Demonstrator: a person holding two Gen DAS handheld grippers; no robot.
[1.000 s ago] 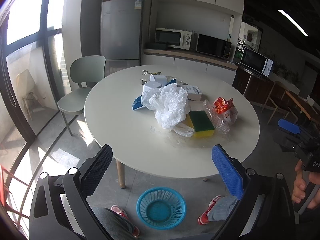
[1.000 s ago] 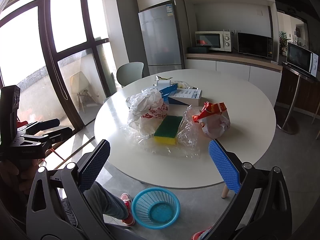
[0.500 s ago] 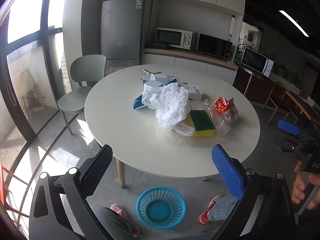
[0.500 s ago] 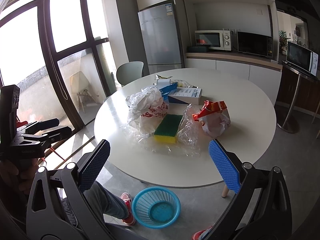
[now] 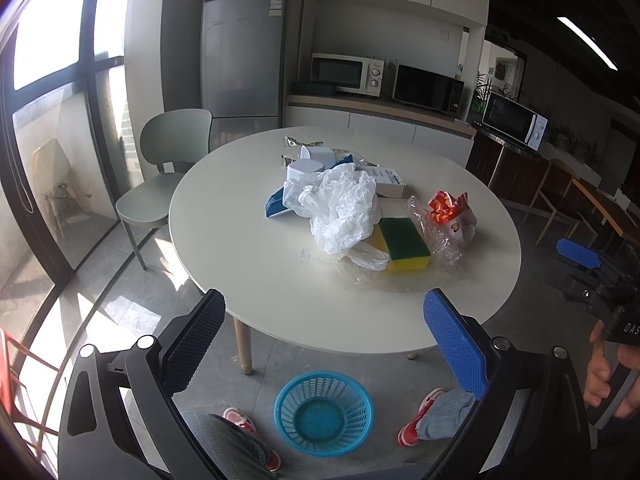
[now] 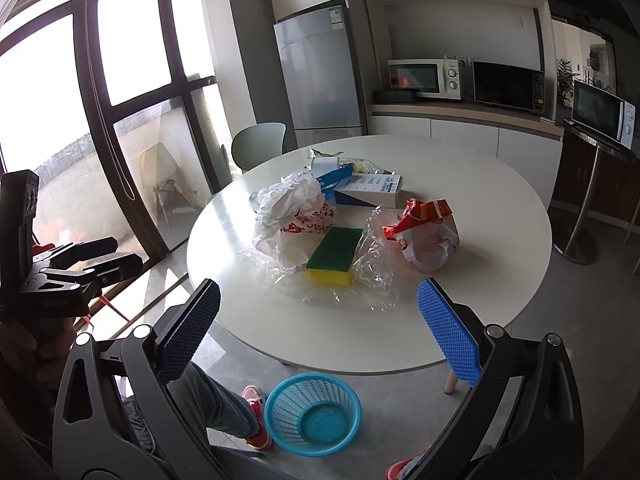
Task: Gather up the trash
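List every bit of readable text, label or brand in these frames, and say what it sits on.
"DAS": right gripper, on its handle body, cut off by the frame edge.
White plastic bag: red print, unreadable.
White box: print too small.
Fridge sticker: blurred.
Left gripper body: unreadable embossing.

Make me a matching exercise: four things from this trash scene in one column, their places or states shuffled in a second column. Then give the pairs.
Things:
1. blue basket
2. sponge
3. white plastic bag
4. left gripper

Places or states:
A. open, holding nothing
B. on the floor in front of the table
C. crumpled, left of the sponge in the left wrist view
D. lying on clear plastic wrap

Pairs: 1-B, 2-D, 3-C, 4-A
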